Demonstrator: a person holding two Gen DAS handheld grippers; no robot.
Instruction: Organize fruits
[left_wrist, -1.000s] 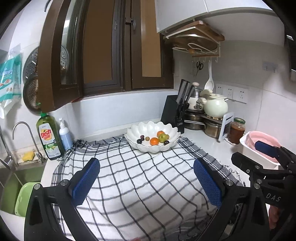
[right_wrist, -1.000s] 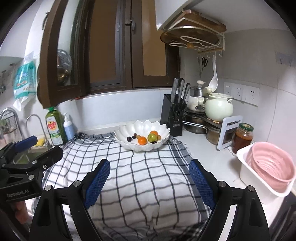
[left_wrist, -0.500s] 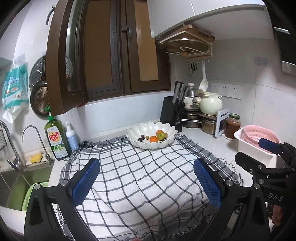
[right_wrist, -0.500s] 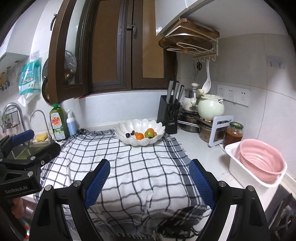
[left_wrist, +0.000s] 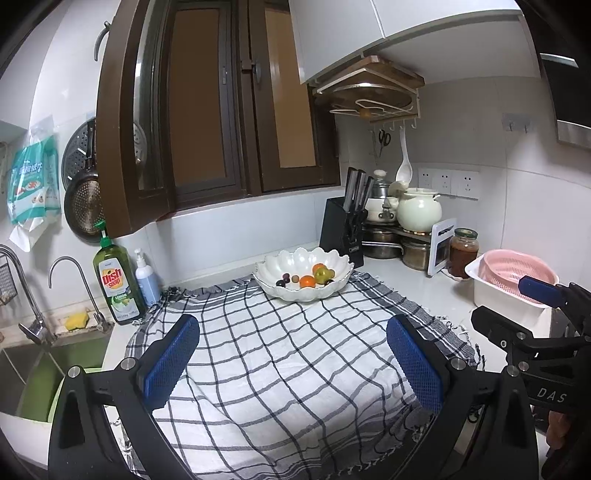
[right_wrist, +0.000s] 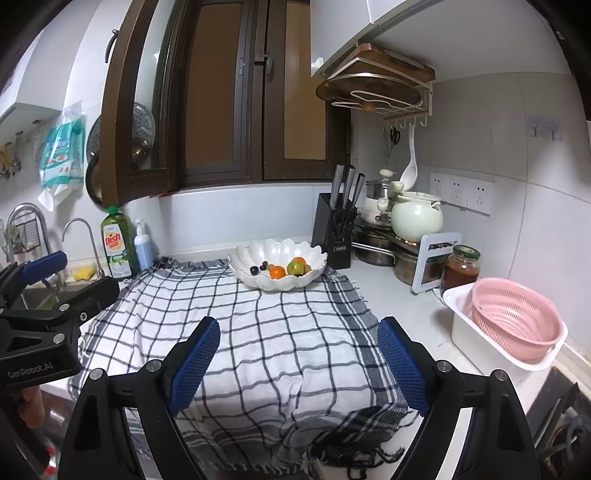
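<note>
Your left gripper (left_wrist: 291, 360) and right gripper (right_wrist: 297, 363) both stand wide and hold nothing, well in front of the white bowl (left_wrist: 291, 263). The fruits (left_wrist: 308, 277) already lie together inside the bowl. The checked cloth (left_wrist: 280, 343) covering the bench shows no loose fruit, so check it before any reach.
</note>
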